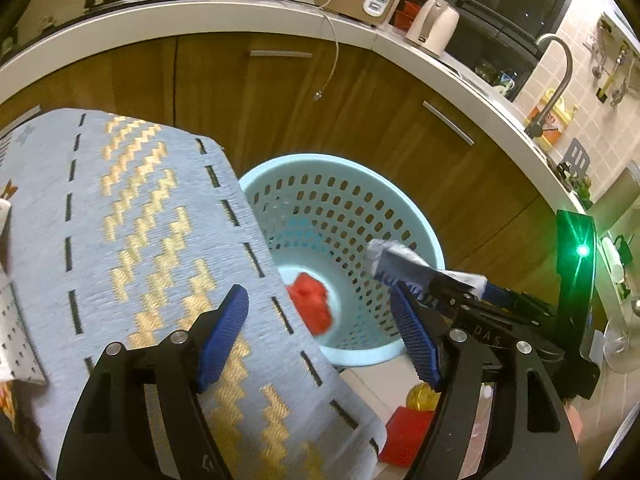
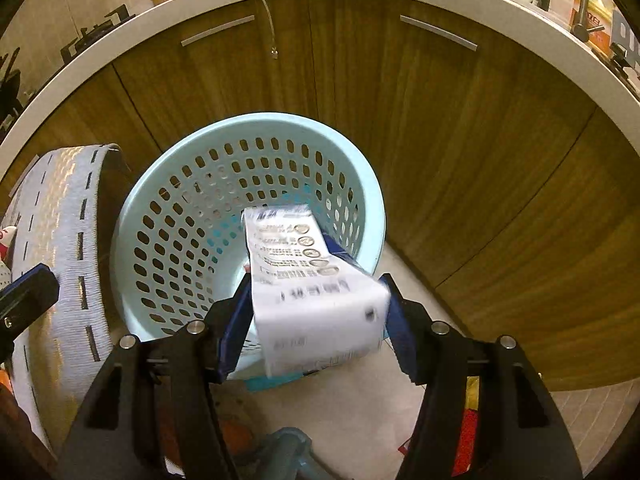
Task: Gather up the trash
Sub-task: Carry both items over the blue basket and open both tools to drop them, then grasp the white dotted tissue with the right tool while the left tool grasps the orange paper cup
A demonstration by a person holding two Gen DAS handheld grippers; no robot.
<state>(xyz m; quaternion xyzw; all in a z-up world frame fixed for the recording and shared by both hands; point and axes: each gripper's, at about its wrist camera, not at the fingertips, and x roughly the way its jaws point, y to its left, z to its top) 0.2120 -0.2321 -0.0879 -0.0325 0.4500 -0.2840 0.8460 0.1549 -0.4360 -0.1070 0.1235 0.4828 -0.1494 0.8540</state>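
Note:
A light blue perforated basket (image 1: 420, 236) (image 2: 132, 216) stands on the floor beside the table edge. A red crumpled piece of trash (image 1: 312, 304) lies inside it. My right gripper (image 2: 316, 320) is shut on a white and blue carton (image 2: 316, 296) and holds it over the basket's near rim; the carton also shows in the left wrist view (image 1: 404, 264). My left gripper (image 1: 320, 328) is open and empty, above the table edge and the basket.
A blue cloth with gold zigzags (image 1: 132, 248) covers the table at the left. Wooden cabinets (image 2: 460, 160) under a white counter curve behind the basket. A kettle (image 1: 434, 24), a rice cooker and a sink tap stand on the counter. Red and yellow items (image 1: 408, 432) lie on the floor.

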